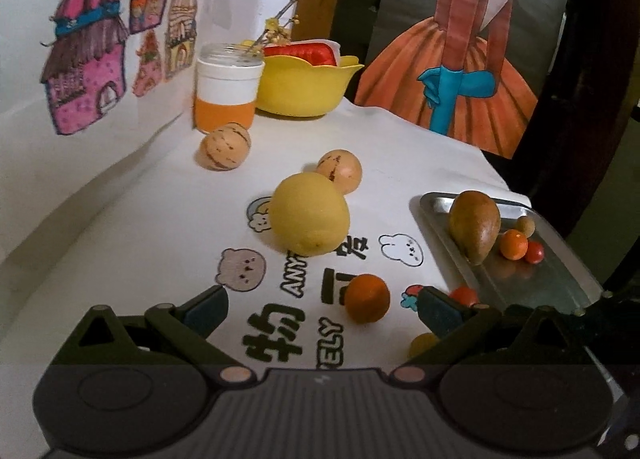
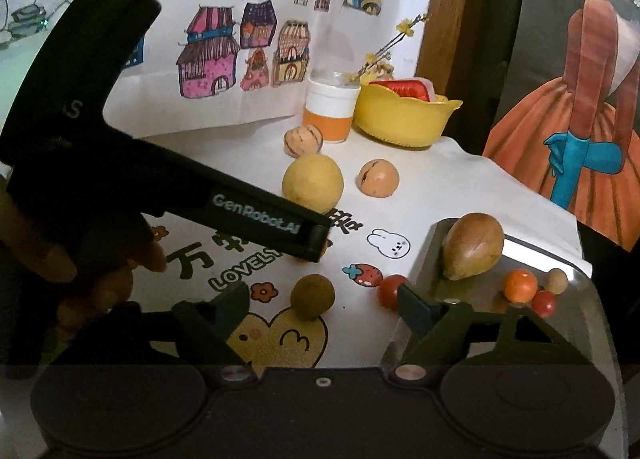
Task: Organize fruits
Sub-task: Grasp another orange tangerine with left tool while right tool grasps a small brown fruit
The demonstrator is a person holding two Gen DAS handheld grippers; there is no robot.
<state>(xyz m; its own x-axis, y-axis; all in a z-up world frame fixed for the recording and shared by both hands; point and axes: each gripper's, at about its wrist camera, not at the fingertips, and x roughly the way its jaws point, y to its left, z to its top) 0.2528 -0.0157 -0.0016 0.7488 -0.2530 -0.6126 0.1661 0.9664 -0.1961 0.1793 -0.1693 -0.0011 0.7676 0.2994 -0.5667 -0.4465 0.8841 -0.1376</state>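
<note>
Left gripper point(image 1: 322, 309) spread wide, empty, orange point(image 1: 367, 298) between its fingers (not touching). Lower, centre, close gently, then carry right to the metal tray point(image 1: 560, 271). Right gripper point(image 2: 320, 309) also released, nothing held, olive-green fruit point(image 2: 312, 296) between its tips; pear point(image 2: 473, 245) already on tray.

tray point(image 1: 560, 255): shiny metal | bowl point(image 1: 304, 91): smooth yellow plastic | tablecloth point(image 1: 140, 219): matt white cloth | large yellow fruit point(image 1: 308, 215): matt, dimpled
</note>
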